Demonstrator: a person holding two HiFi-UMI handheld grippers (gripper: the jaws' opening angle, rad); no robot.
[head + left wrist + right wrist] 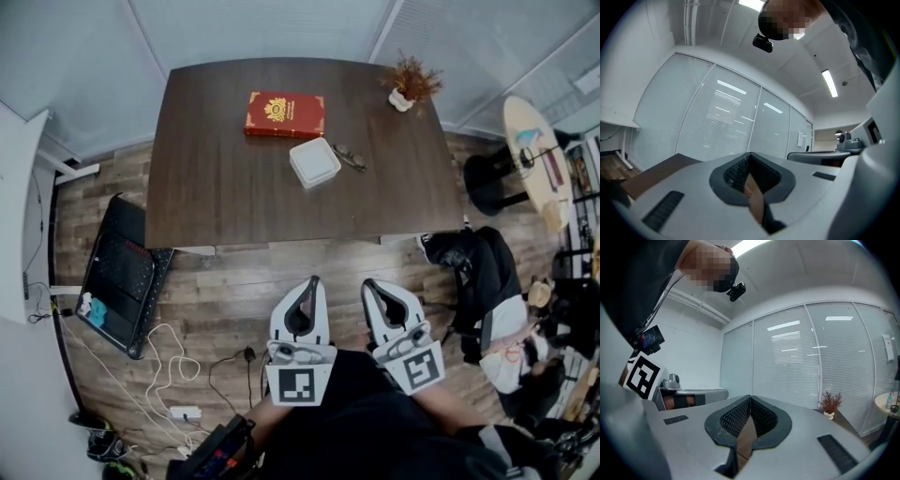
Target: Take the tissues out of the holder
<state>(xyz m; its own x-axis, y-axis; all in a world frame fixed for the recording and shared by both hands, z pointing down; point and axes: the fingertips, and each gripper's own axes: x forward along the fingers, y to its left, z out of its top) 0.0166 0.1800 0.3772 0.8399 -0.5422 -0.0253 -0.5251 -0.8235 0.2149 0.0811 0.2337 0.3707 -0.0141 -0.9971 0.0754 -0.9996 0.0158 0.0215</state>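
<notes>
A white square tissue holder [315,162] sits on the dark wooden table [216,187], right of centre. Both grippers hang well short of the table's near edge, over the floor. My left gripper [309,283] is shut with nothing between its jaws. My right gripper [367,284] is also shut and empty, beside the left one. In the left gripper view the left gripper [750,154] points up at the window blinds, tips meeting. In the right gripper view the right gripper [750,398] points the same way, tips together.
A red box [284,113] lies at the table's back, glasses [350,156] beside the holder, a small potted plant [409,86] at the far right corner. A black chair with clothing [487,281] stands to the right. Cables and a power strip [185,411] lie on the floor at left.
</notes>
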